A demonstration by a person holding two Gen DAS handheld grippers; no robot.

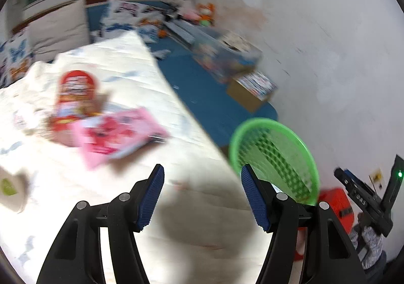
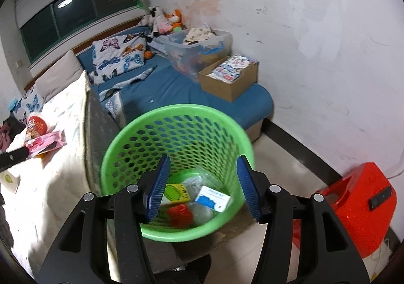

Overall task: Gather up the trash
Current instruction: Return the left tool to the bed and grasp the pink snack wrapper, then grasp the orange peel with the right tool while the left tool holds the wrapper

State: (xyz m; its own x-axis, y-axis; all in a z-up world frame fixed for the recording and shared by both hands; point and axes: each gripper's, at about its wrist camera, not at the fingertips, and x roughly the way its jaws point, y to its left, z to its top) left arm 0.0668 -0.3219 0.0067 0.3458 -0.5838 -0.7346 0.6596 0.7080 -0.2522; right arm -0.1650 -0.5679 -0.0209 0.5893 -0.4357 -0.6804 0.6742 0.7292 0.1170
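Note:
A green mesh bin [image 2: 176,137] stands on the floor beside the bed; it holds a yellow-green carton [image 2: 176,191], a white-and-blue box [image 2: 213,198] and a red item [image 2: 179,213]. My right gripper [image 2: 202,188] is open and empty right above the bin. My left gripper [image 1: 202,198] is open and empty over the white bed cover [image 1: 121,193]. On the bed ahead lie a pink wrapper [image 1: 118,135] and a red snack cup [image 1: 75,97], both blurred; they also show in the right wrist view, wrapper [image 2: 45,144] and cup [image 2: 36,126]. The bin [image 1: 275,157] shows at the left view's right.
A white paper cup [image 1: 11,190] lies at the bed's left. A red appliance [image 2: 358,205] stands on the floor right of the bin. A cardboard box [image 2: 227,77] and a clear tub [image 2: 197,49] sit on the blue mattress by the wall.

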